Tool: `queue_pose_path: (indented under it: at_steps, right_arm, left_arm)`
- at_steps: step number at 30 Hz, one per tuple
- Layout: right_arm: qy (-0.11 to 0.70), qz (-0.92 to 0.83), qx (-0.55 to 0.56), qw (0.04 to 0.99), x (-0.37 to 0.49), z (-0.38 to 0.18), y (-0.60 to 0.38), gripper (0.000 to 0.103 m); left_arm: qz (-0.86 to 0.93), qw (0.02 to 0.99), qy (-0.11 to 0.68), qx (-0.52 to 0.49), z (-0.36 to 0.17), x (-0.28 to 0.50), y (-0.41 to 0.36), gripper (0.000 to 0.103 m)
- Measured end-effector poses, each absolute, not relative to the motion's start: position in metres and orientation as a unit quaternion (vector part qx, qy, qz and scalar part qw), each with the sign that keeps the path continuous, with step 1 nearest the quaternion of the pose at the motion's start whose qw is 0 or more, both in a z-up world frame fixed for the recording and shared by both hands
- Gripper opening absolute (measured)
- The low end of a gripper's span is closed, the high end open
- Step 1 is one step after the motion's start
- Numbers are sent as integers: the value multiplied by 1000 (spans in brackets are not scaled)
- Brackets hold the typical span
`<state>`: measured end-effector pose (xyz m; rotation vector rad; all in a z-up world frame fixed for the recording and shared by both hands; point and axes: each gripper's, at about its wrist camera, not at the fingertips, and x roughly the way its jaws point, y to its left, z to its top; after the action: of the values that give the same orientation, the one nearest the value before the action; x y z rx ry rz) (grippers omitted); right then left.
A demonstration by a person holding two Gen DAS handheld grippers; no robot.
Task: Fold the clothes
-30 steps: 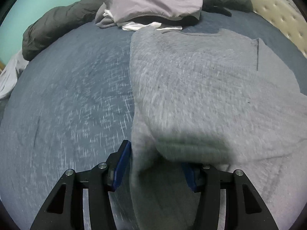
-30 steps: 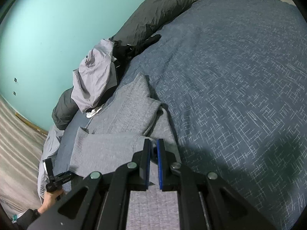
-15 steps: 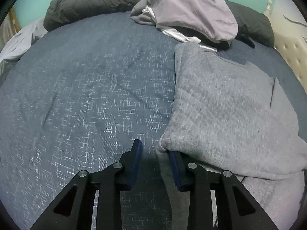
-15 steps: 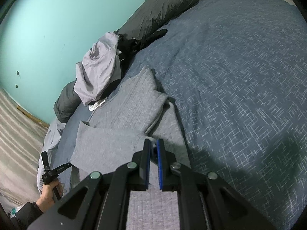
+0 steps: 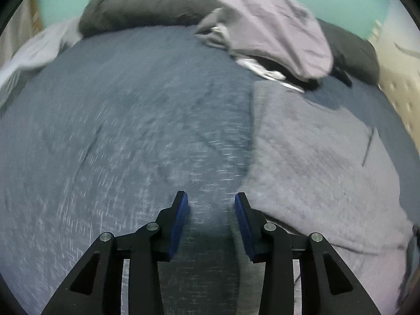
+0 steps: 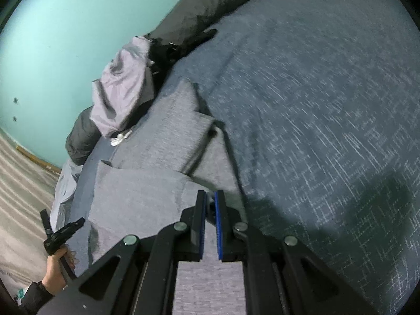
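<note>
Sweater (image 5: 315,162) part-folded on bed (image 5: 131,131); left gripper (image 5: 211,204) empty, jaws opening; right gripper (image 6: 209,204) pinching hem. Next: regrasp left edge.

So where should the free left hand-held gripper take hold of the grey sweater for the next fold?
Probably the sweater's near left corner, beside the left hand-held gripper. Come in low from the bare bedspread side: that folded edge lies open there, so one finger can slide beneath.

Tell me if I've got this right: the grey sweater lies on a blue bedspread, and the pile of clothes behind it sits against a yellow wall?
Nearly. The grey sweater does lie on the blue bedspread, and the pile of clothes sits behind it, but the wall is turquoise, not yellow. The right wrist view shows it.
</note>
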<state>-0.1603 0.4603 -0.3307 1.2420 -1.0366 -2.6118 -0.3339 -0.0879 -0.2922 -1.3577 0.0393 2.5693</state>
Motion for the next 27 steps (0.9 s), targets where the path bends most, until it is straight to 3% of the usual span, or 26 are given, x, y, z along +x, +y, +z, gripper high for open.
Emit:
queue_pose_path:
  at_steps: [6, 8, 9, 16, 18, 20, 27]
  right_arm:
    - [-358, -832, 423, 21, -160, -338, 470, 12]
    - [-357, -830, 428, 26, -160, -335, 468, 36]
    - [-353, -829, 432, 30, -160, -334, 465, 42]
    - [-334, -819, 466, 24, -150, -337, 454, 43]
    - [-325, -821, 469, 20, -145, -337, 451, 40]
    - [-313, -824, 472, 25, -144, -336, 445, 26]
    - [-285, -821, 494, 22, -147, -346, 434, 8]
  left_arm:
    - [873, 142, 37, -466, -290, -338, -59, 42]
    - [869, 146, 52, -469, -295, -342, -49, 42]
    - [868, 147, 57, -472, -296, -342, -48, 42]
    - [856, 148, 39, -493, -307, -344, -56, 42]
    - [855, 152, 33, -496, -309, -343, -59, 42]
    - [854, 155, 26, -497, -310, -342, -62, 42]
    - [853, 164, 11, -495, -310, -340, -68, 42]
